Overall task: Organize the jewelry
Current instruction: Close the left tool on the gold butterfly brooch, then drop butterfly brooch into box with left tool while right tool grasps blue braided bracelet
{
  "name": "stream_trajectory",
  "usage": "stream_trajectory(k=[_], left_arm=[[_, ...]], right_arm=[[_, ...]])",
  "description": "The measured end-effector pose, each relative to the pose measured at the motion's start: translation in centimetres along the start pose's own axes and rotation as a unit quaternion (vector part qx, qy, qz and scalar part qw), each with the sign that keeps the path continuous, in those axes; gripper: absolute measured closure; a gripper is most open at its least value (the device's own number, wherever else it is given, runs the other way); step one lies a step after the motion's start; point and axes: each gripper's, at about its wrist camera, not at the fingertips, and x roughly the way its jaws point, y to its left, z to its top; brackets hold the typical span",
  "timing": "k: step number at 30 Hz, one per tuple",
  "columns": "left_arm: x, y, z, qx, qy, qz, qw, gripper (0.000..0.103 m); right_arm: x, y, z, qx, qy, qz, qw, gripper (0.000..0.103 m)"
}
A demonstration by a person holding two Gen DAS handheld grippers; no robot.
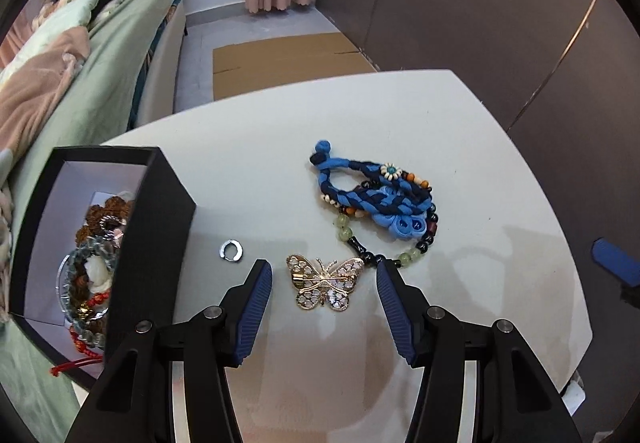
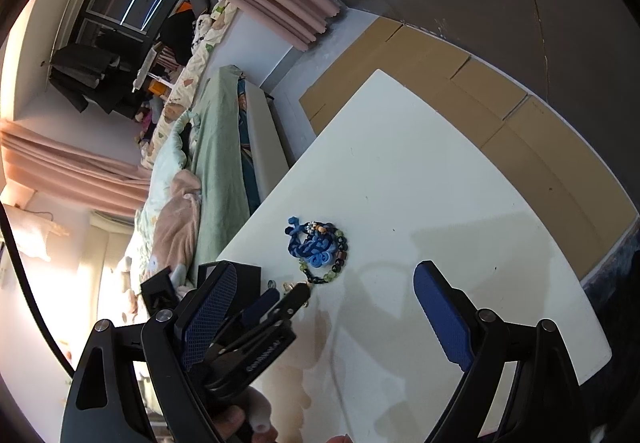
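A gold butterfly brooch (image 1: 325, 283) lies on the white table (image 1: 260, 171), between the open fingers of my left gripper (image 1: 323, 271), which is close above the table. Beyond it lie a blue braided bracelet (image 1: 376, 195) and a bead bracelet with green and black beads (image 1: 404, 247), tangled together. A small silver ring (image 1: 231, 251) lies to the left. A black jewelry box (image 1: 160, 227) at the left holds several bracelets. My right gripper (image 2: 324, 283) is open and empty above the table; the blue bracelet (image 2: 312, 245) and my left gripper (image 2: 280, 303) show ahead of it.
A bed with green and pink bedding (image 1: 80, 91) runs along the table's left side. Flat cardboard (image 1: 288, 59) lies on the floor beyond the table. A dark wardrobe (image 1: 500, 23) stands to the right. The table's front edge (image 2: 592, 363) is near my right gripper.
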Motion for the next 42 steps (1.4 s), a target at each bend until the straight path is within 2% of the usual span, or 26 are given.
stream_trajectory(k=[6,9,14,18,19,21,27,35,42], left_arm=[[0.5,-0.4,-0.2,0.019,-0.008,0.011,0.9997,0.048],[0.4,-0.1,-0.3,0.022,-0.011,0.016,0.9996,0.063],[-0.1,0.5,-0.2,0.010,-0.011,-0.002,0.9999,0.063],[-1.8,1.2,0.2,0.001,-0.029,-0.019,0.9994,0.063],[-2.3,1.4,0.3,-0.001,-0.034,-0.024,0.9991,0.063],[-3.4,1.8,0.5,-0.008,-0.047,-0.033,0.9983,0.063],[-6.2,3.4,1.3,-0.028,-0.082,-0.054,0.9947,0.063],[-8.5,5.8,2.3,-0.046,-0.109,-0.069,0.9907,0.063],[-9.0,9.3,2.3,-0.078,-0.108,-0.069,0.9886,0.063]], right_arm=[[0.7,0.4,-0.1,-0.007,0.010,-0.009,1.000,0.012],[1.2,0.7,-0.2,-0.014,0.014,-0.017,1.000,0.012],[2.1,0.8,-0.5,-0.023,0.021,-0.029,0.999,0.012],[2.7,1.0,-0.6,-0.031,0.021,-0.031,0.999,0.013],[2.9,1.1,-0.6,-0.033,0.020,-0.031,0.999,0.015],[3.4,1.2,-0.5,-0.033,0.020,-0.037,0.999,0.025],[5.2,1.7,-0.2,-0.030,0.025,-0.044,0.998,0.038],[8.1,2.5,0.2,-0.036,0.038,-0.054,0.997,0.056],[10.5,3.7,0.1,-0.073,0.028,-0.104,0.992,0.059]])
